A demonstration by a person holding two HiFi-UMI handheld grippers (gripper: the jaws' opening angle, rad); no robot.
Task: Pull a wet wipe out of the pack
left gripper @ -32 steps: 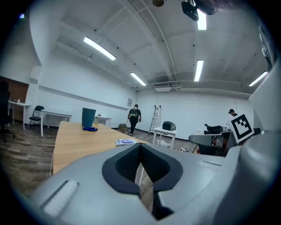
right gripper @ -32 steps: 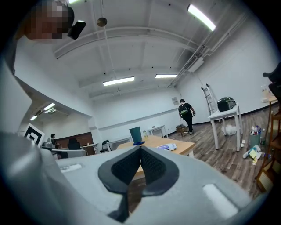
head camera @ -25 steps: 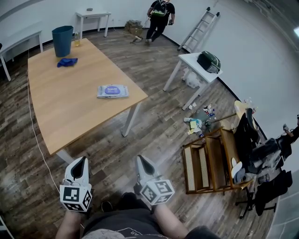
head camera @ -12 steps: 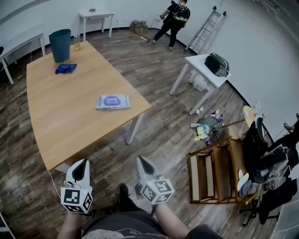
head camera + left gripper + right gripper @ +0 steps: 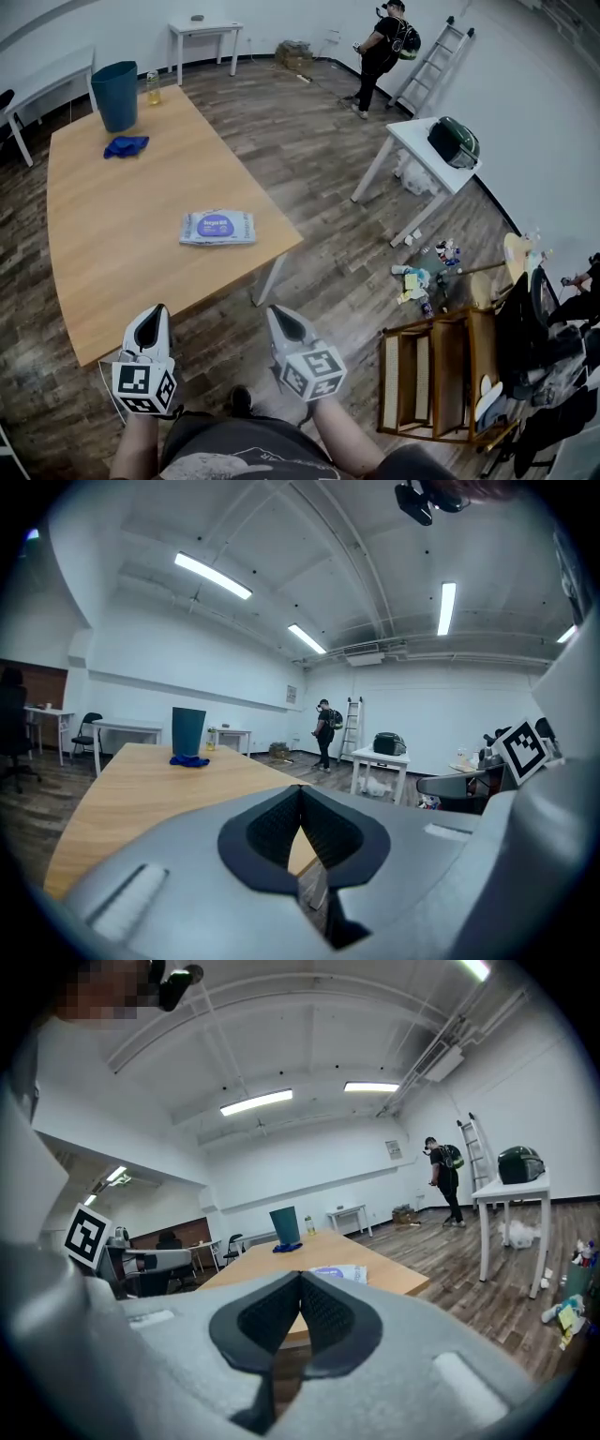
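Jaws on both grippers were pressed together with nothing between them. The left gripper (image 5: 156,317) sat at the lower left of the head view and the right gripper (image 5: 281,319) at lower centre. The wet wipe pack (image 5: 217,227) lay flat on the wooden table (image 5: 103,225), left of centre and well apart from both.

This is a large, sparsely furnished workshop or lab room, with white walls, a wood-plank floor (image 5: 309,141) and strip lights (image 5: 212,576) on a bare ceiling. A big wooden table (image 5: 112,234) and small white tables (image 5: 415,139) stand apart. A ladder (image 5: 433,58) leans on the wall, and loose supplies (image 5: 419,278) lie on the floor.
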